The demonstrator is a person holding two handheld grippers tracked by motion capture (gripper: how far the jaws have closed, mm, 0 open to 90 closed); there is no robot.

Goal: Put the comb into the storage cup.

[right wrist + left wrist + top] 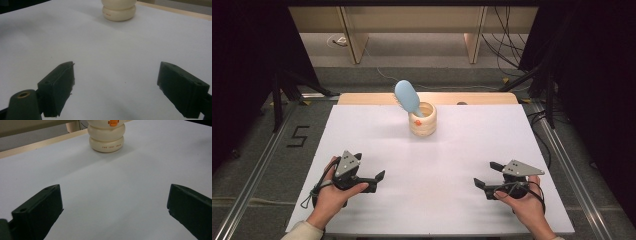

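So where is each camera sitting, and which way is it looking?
High view: above the person's side, looking forward and down on the table; both hands show, with the left gripper and right gripper, and a blue brush in the cup.
Left gripper view: rides that gripper, looking across the table at the cup; its open jaws show.
Right gripper view: rides that gripper, facing the cup; open jaws show.
All three share the cup.

**Matt Sheet, Glossy Holder**

The white table cover (432, 165) looks matt and smooth, like paper; bare wood shows along the table's far edge (362, 98). The cream holder (106, 140) gleams like glazed ceramic. The blue brush (407, 97) looks like smooth plastic.
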